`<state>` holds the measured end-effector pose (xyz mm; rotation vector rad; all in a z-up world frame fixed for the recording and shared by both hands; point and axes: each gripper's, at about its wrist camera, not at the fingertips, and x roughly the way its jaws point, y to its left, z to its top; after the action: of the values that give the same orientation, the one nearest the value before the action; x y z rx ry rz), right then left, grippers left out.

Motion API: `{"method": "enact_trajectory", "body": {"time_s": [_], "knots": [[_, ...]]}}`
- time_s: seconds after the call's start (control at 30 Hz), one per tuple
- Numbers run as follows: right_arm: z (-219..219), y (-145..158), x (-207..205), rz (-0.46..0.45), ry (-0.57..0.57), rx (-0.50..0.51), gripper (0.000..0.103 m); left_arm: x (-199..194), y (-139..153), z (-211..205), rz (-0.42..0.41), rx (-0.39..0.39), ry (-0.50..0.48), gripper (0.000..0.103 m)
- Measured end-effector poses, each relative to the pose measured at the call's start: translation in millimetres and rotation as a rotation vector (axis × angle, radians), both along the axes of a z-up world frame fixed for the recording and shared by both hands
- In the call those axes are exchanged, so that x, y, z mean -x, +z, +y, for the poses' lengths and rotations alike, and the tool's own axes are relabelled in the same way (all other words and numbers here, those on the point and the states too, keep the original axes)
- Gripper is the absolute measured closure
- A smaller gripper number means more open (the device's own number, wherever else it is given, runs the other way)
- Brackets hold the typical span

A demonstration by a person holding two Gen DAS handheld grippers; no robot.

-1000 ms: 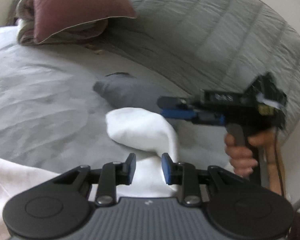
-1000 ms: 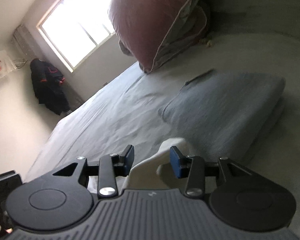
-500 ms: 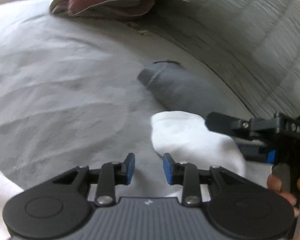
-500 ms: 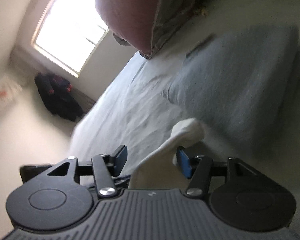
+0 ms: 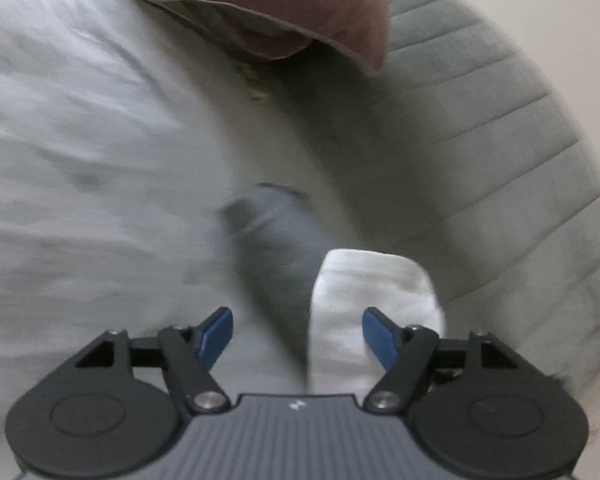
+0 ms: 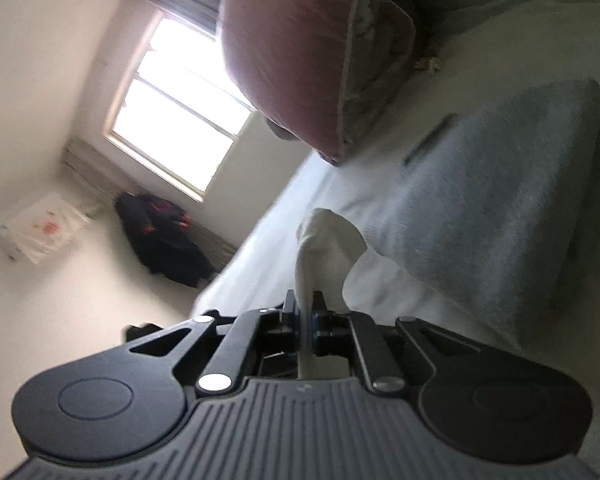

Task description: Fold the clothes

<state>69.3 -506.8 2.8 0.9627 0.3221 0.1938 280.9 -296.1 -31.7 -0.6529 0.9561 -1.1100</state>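
White garment (image 6: 327, 240): on the light bed sheet (image 5: 80, 160), a fold of it pinched up, just beside a folded grey garment (image 6: 500, 208).
Right gripper (image 6: 307, 312): jaws clamped tight on the white fold.
Left gripper (image 5: 296, 334): jaws spreading wide; white cloth lies between them, no firm grip visible.
Pink pillow (image 6: 292, 60): farther up the bed.
Window (image 6: 180, 108): bright, behind.

Left tool (image 5: 296, 334) jaws opening around white garment (image 5: 364, 296) on bed (image 5: 80, 160).
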Motion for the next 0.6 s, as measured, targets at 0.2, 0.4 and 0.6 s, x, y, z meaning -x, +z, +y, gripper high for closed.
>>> {"method": "enact_trajectory", "body": {"time_s": [0.2,0.4,0.6], "knots": [[-17.8,9.5,21.7,-0.192,0.009,-0.102,0.095,-0.7,8.8,-20.1,0.024,0.193,-0.083,0.03],[-34.4,6.2,34.5,-0.404,0.038,-0.246,0.095,4.3,37.7,-51.7,0.015,0.346,-0.223,0.031],[-47.2,2.8,51.9,-0.523,0.042,-0.343,0.095,13.9,66.1,-81.1,-0.036,0.382,-0.341,0.045]]}}
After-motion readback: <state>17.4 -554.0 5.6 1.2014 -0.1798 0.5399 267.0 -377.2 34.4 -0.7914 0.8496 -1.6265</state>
